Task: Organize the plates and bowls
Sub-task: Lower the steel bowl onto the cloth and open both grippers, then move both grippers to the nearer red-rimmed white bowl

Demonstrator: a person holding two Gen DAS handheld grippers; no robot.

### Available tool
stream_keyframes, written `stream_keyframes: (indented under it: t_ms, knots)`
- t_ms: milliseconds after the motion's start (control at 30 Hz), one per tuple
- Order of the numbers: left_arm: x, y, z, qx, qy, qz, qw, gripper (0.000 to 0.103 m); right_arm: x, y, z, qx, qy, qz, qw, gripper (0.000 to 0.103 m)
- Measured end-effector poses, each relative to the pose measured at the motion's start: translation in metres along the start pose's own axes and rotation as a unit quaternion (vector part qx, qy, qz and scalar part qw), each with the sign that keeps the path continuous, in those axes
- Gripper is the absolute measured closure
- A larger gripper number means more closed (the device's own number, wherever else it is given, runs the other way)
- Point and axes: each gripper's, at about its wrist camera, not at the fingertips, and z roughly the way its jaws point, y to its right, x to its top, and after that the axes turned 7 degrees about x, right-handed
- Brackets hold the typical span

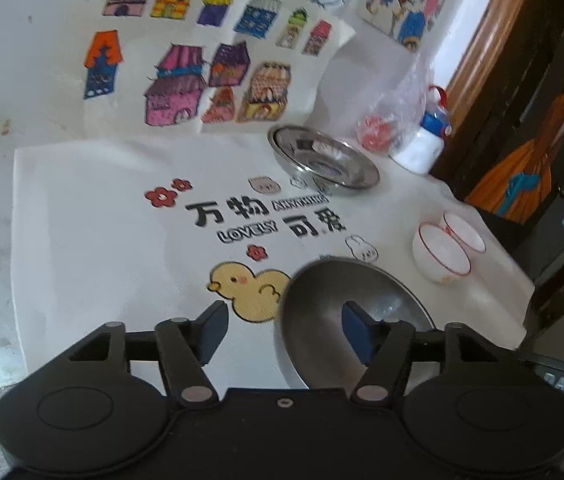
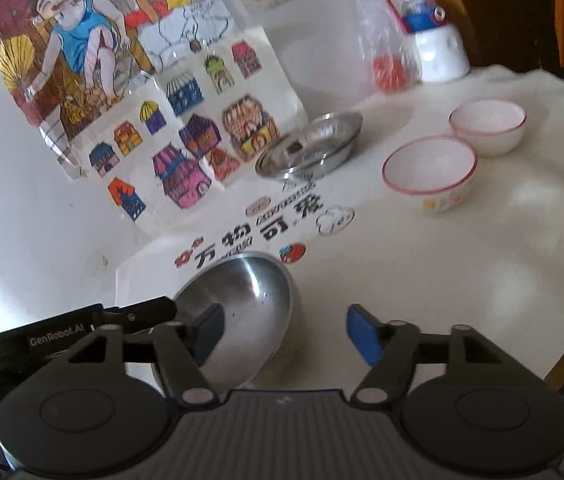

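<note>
The left gripper (image 1: 283,330) stands released with jaws wide, its right pad over the hollow of the steel bowl (image 1: 345,312), pressing nothing; the right gripper (image 2: 285,334) is likewise open, its left pad inside the same bowl's rim. That bowl sits near the tabletop's (image 2: 461,264) front edge. Farther back lie stacked steel plates (image 2: 309,146) by the rear edge, and two white bowls (image 2: 429,174) toward the right edge.
</note>
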Motion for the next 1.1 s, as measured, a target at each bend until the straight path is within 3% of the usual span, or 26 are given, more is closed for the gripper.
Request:
stream_keyframes:
  t_ms: [233, 433, 733, 1100]
  knots:
    - [0.009, 0.001, -0.011, 0.007, 0.031, 0.002, 0.9995, 0.017, 0.006, 0.005, -0.019, -0.007, 0.043, -0.012, 0.999, 0.001]
    - [0.020, 0.011, -0.016, 0.003, 0.052, 0.015, 0.9985, 0.005, 0.013, 0.017, -0.035, -0.018, 0.075, -0.018, 0.997, 0.000]
    - [0.038, 0.038, -0.010, -0.005, 0.071, 0.042, 0.9966, 0.001, 0.021, 0.044, -0.047, -0.043, 0.111, -0.019, 0.993, 0.000]
    - [0.069, 0.091, 0.032, -0.023, 0.048, 0.107, 0.9928, 0.001, 0.026, 0.096, -0.045, -0.106, 0.141, -0.002, 0.984, 0.000]
